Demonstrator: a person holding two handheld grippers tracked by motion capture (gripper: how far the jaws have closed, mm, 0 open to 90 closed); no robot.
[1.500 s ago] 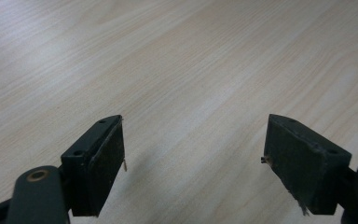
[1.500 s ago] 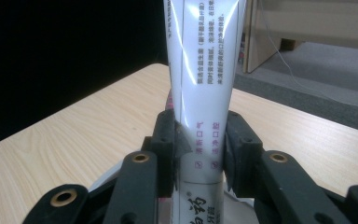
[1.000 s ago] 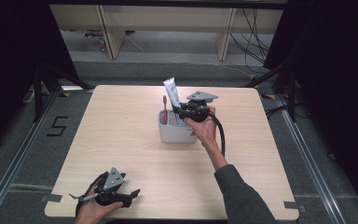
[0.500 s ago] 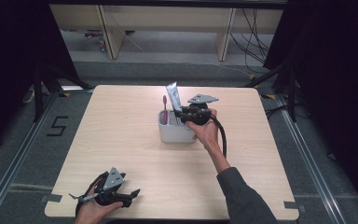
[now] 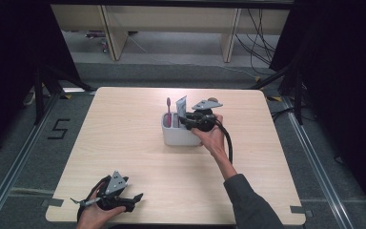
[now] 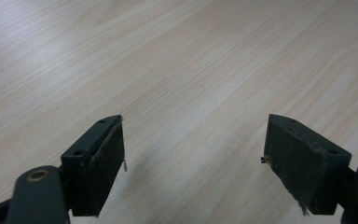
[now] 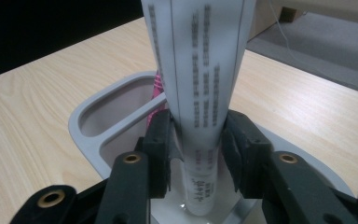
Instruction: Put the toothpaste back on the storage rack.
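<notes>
We see a white tube (image 7: 200, 93) with grey print standing upright, cap down, in the near compartment of a pale grey two-compartment holder (image 7: 91, 140). The holder sits near the middle of the desk (image 5: 124, 143). A pink toothbrush (image 5: 168, 110) stands in its other compartment.

Floor marking (image 5: 58, 129): numeral "5" in dark tape on the grey floor, left of the table, left-middle of the high view; legible.

Tube (image 7: 200, 84): white tube, upper centre of the right gripper view; vertical columns of small dark print run down its face, with more fine print on the lower end near the bottom centre. All of it too blurred to read; no brand made out.
</notes>
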